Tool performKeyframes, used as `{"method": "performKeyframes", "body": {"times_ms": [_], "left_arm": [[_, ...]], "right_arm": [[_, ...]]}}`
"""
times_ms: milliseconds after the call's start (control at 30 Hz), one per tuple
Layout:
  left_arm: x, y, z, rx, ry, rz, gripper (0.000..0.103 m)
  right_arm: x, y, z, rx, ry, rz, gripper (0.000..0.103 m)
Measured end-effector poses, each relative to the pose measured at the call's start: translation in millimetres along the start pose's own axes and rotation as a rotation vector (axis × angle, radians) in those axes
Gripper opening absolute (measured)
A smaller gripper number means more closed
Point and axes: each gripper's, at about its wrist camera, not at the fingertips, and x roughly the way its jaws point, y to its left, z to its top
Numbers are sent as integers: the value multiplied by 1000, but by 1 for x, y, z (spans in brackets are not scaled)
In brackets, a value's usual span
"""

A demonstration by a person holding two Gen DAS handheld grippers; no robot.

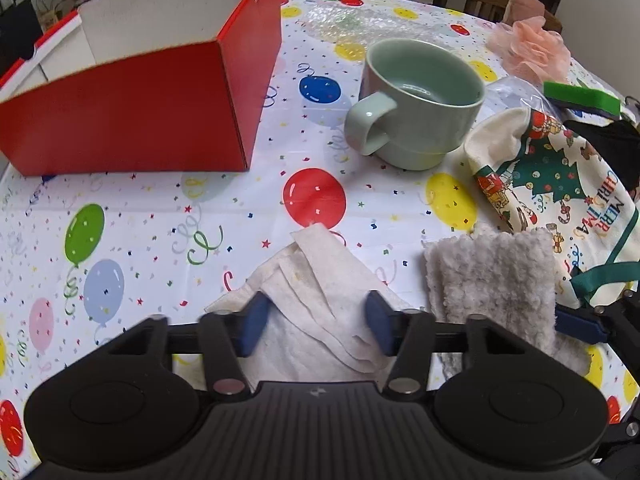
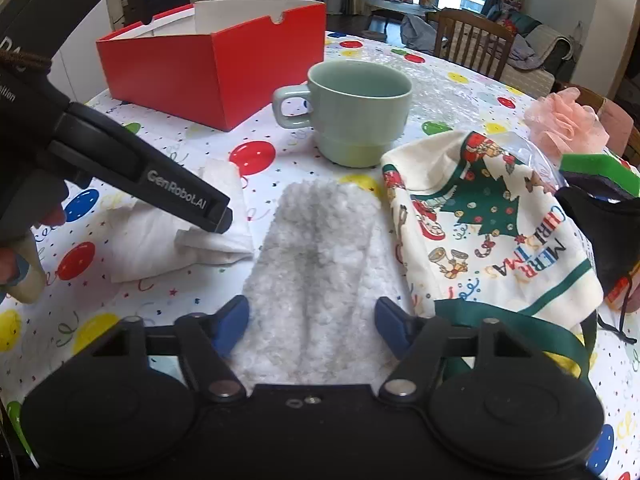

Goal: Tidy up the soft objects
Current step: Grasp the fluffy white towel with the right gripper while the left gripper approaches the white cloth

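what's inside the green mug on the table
The green mug looks empty: bare glazed inner wall and most of the bottom show in the left wrist view. The near rim covers the nearest bit of the bottom.

Box (image 1: 132,136) far left on table (image 1: 140,216), mug (image 1: 416,104) to its right; napkin (image 1: 320,300) in front, fleece cloth (image 1: 492,276) beside, Xmas bag (image 1: 560,200) right.

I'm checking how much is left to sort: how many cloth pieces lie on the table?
3: a white cloth between the left gripper's pads, a fluffy grey cloth between the right gripper's pads, and a Christmas-print cloth right of it. More may be hidden.
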Motion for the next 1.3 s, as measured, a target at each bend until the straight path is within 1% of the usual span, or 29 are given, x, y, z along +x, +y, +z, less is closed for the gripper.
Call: {"method": "performKeyframes", "body": {"times_ms": [67, 100, 133, 167, 233, 267, 333, 433, 500, 600, 767, 867, 900, 967, 1000, 1033, 1067, 1133, 1200, 1267, 1300], "left_arm": [[0, -2, 0, 18, -3, 2, 35], [-1, -3, 0, 24, -6, 6, 29], [-1, -2, 0, 25, -9, 6, 24], [-2, -1, 0, 27, -11, 2, 21], [-3, 2, 1, 24, -11, -4, 13], [-4, 4, 0, 21, -13, -6, 11], [-8, 9, 0, 15, -19, -13, 10], [-18, 16, 0, 11, -37, -11, 10], [-25, 21, -1, 7, -45, -12, 10], [-35, 32, -4, -23, -43, -36, 10], [-38, 47, -8, -131, 29, -108, 11], [-36, 48, -7, -182, 71, -115, 12], [-36, 47, -5, -188, 79, -107, 14], [-37, 43, -3, -186, 76, -85, 25], [-38, 43, -1, -193, 74, -79, 46], [-37, 42, 0, -206, 78, -76, 76], [-36, 42, 2, -224, 87, -76, 84], [-33, 41, 5, -263, 98, -75, 86], [-27, 40, 8, -307, 131, -77, 86], [-19, 37, 11, -362, 178, -53, 86], [-15, 35, 12, -373, 195, -32, 86]], "right_arm": [[-1, 3, 0, -16, -2, 0, 56], [-1, 3, -1, -19, -4, 3, 52], [-1, 4, 0, -18, -6, 9, 44], [-2, 4, 0, -16, -7, 14, 38], [-3, 6, 0, -23, -10, 8, 29], [-4, 8, 0, -32, -14, 2, 23], [-8, 10, 1, -47, -30, -15, 17], [-17, 8, 2, -36, -58, -20, 14], [-25, 5, 4, -20, -80, -16, 13], [-38, 0, 5, -3, -111, -12, 13], [-44, -7, 4, 2, -107, -1, 13], [-45, -10, 3, 14, -106, 3, 13], [-45, -11, 3, 17, -107, 7, 13], [-47, -12, 3, 16, -112, 15, 13], [-47, -12, 3, 14, -115, 15, 13], [-48, -12, 3, 12, -117, 14, 13], [-48, -13, 3, 12, -119, 16, 13], [-49, -15, 3, 18, -122, 18, 13], [-50, -17, 2, 21, -122, 18, 13], [-50, -20, 1, 24, -121, 18, 13], [-50, -21, 0, 25, -120, 19, 13]]}}
